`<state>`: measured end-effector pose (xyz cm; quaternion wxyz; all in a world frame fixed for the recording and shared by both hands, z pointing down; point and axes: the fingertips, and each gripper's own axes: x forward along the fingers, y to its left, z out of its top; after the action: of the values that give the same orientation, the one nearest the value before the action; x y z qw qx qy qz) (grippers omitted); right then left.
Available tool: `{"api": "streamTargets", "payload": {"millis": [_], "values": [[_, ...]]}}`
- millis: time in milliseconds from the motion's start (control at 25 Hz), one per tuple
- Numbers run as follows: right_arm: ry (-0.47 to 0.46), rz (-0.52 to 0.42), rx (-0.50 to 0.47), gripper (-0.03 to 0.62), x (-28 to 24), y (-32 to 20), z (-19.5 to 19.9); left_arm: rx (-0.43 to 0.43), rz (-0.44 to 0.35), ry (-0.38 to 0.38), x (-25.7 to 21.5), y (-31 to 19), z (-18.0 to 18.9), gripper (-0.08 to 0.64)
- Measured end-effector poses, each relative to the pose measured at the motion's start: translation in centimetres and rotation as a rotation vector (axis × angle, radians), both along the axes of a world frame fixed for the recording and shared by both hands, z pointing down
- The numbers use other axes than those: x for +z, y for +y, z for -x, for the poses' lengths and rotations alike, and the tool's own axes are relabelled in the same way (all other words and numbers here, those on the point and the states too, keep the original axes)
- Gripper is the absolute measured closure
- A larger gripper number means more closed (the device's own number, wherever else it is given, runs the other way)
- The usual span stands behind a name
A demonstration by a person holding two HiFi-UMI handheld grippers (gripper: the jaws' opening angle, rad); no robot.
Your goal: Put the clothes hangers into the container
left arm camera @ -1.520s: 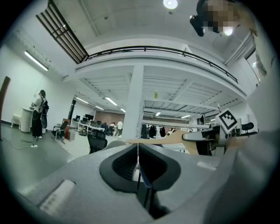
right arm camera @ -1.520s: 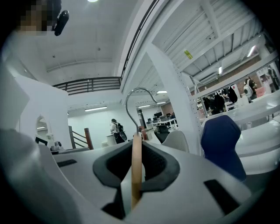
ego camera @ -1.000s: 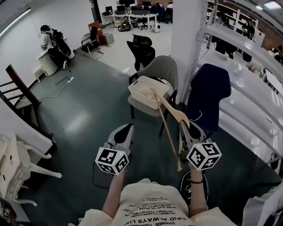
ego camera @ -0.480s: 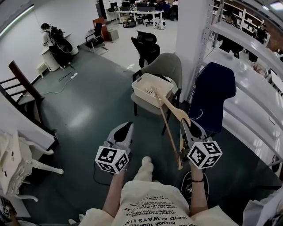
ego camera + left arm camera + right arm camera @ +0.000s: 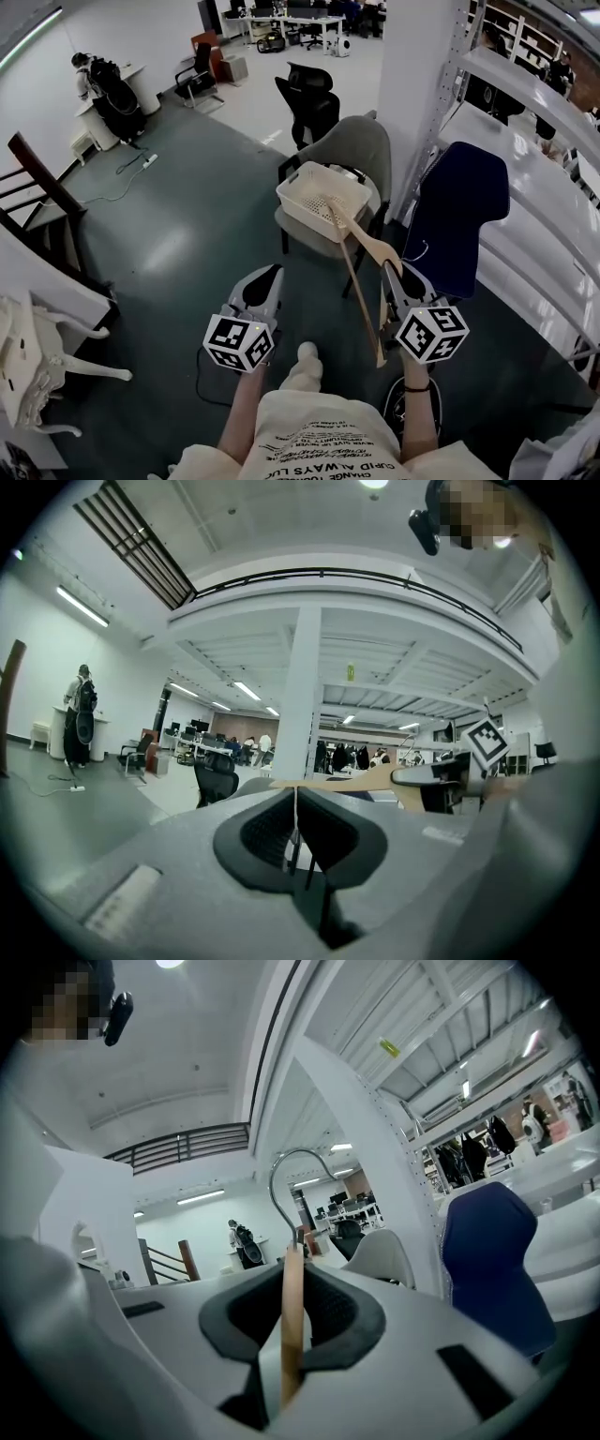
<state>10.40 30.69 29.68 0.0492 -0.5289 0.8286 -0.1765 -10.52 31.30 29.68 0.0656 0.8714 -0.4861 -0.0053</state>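
Observation:
A wooden clothes hanger (image 5: 360, 246) with a metal hook stands between the jaws of my right gripper (image 5: 392, 274), which is shut on its middle. Its upper arm reaches toward the white slatted basket (image 5: 302, 208) on the seat of a grey chair (image 5: 361, 145) ahead. In the right gripper view the wooden hanger (image 5: 292, 1321) sits upright between the pads and its hook (image 5: 279, 1177) curls above. My left gripper (image 5: 265, 281) is level beside it, shut and holding nothing; its pads (image 5: 330, 829) meet along a thin seam.
A dark blue chair (image 5: 457, 220) stands right of the grey one, beside a white pillar (image 5: 417, 84) and long white shelving (image 5: 534, 178). A black office chair (image 5: 309, 103) is behind. White furniture (image 5: 28, 356) and a dark wooden chair (image 5: 37, 202) stand at the left. A person stands far back left.
Both grippers and the view have moved forward toward the grey chair and the basket, which now look a little nearer. The hanger stays in the right gripper. A foot shows below.

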Motion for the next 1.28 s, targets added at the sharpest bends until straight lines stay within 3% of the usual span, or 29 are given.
{"api": "streamTargets", "payload": {"millis": [640,880,1280], "values": [[-0.01,0.063,0.077,0.537,2.2,-15.7,2.1,0.049,0.047,-0.003,1.9,-16.8,3.3,0.534],[-0.019,0.08,0.12,0.537,2.7,-18.4,2.1,0.075,0.064,0.01,2.5,-19.8,3.7,0.534],[-0.008,0.117,0.115,0.537,4.0,-24.2,2.8,0.097,0.113,0.027,4.4,-25.5,3.6,0.534]]}}
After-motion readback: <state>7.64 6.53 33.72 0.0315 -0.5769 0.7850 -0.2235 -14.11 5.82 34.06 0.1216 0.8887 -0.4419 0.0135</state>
